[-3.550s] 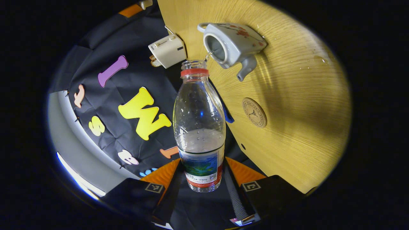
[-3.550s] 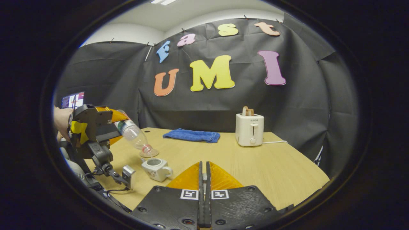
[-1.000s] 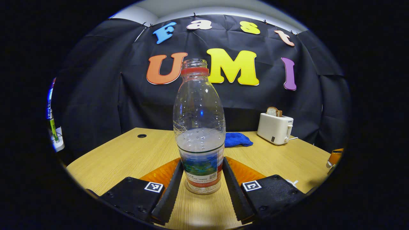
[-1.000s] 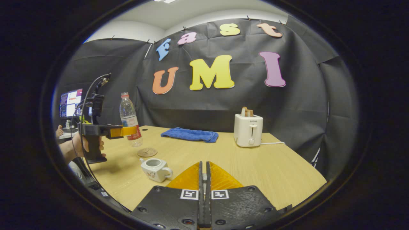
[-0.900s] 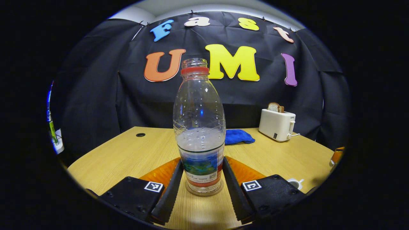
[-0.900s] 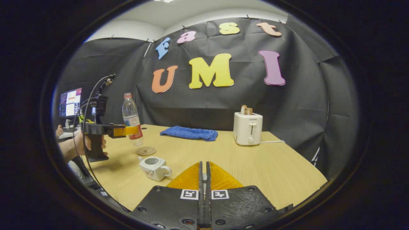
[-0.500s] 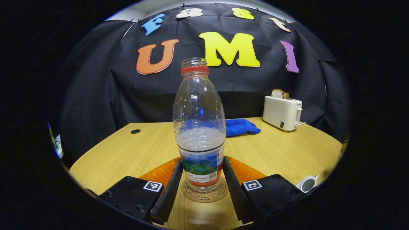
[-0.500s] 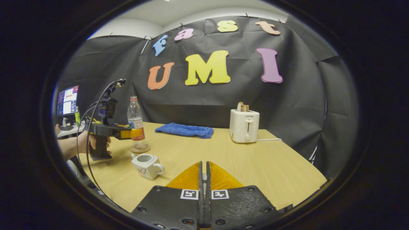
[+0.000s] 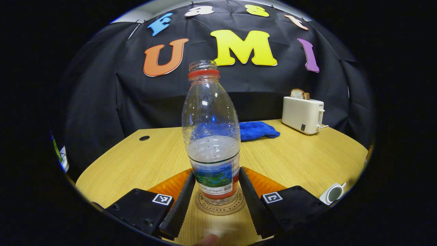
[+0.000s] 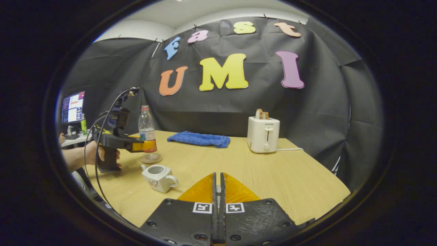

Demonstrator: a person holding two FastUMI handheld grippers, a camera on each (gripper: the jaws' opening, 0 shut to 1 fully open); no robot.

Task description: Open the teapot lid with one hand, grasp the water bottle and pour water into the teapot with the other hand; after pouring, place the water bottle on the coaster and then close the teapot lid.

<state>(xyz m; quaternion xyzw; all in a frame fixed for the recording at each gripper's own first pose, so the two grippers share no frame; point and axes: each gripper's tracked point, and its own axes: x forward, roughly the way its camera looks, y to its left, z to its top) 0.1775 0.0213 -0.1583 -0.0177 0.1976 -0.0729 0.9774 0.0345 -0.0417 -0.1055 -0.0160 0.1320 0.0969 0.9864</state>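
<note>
The clear water bottle point(image 9: 211, 136), uncapped and about half full, stands upright on the round coaster point(image 9: 239, 205). My left gripper point(image 9: 216, 172) is shut on it, one finger against each side of its label. The right gripper view has the same bottle point(image 10: 147, 131) on the coaster point(image 10: 152, 158), with the left gripper point(image 10: 143, 146) held by a hand point(image 10: 90, 155). Just in front of the coaster sits the white teapot point(image 10: 158, 177), its top uncovered; its rim point(image 9: 333, 193) is also at the left gripper view's lower right. My right gripper point(image 10: 217, 176) is shut above the table with a pale sliver of the lid between its fingers.
A white toaster point(image 10: 263, 135) with bread in it stands at the back right of the wooden table point(image 10: 273, 177). A blue cloth point(image 10: 198, 139) lies at the back middle. A lit monitor point(image 10: 72, 107) is beyond the table's left edge.
The left gripper lowered the bottle until it rests on the coaster, and its fingers have eased slightly apart. The right gripper has hardly moved.
</note>
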